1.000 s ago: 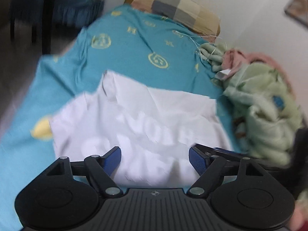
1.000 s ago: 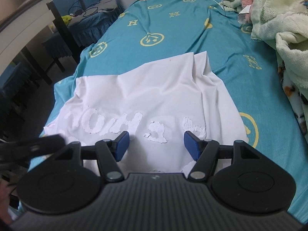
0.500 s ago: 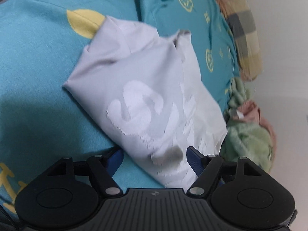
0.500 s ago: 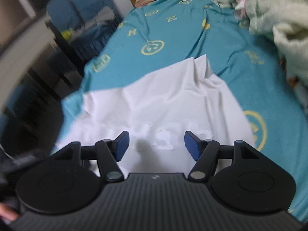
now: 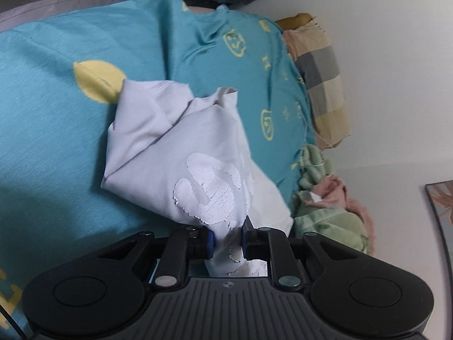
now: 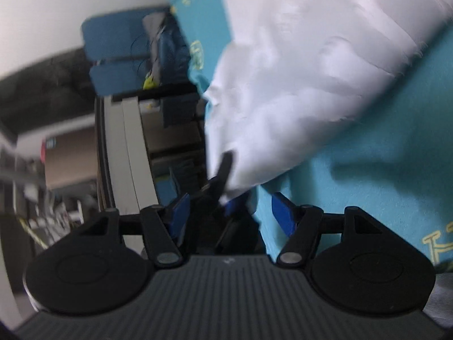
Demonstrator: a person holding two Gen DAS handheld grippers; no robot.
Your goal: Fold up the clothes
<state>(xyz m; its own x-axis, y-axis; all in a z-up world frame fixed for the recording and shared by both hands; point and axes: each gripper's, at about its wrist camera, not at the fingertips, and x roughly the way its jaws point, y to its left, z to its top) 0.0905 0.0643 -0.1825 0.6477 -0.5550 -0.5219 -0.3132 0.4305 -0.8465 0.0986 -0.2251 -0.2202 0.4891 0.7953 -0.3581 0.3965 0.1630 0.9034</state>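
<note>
In the left wrist view, the white T-shirt (image 5: 181,153), lying half-folded on the teal bed (image 5: 56,141), is pinched at its printed edge by the left claw (image 5: 228,240); that hold is best kept firm and lifted evenly. In the right wrist view, the right claw (image 6: 229,212) is spread wide, nothing gripped, at the shirt's near corner (image 6: 297,90); a matching edge should be taken.

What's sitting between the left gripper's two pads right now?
A bunched corner of the white T-shirt, pinched in the left gripper; the left wrist view shows it.
</note>
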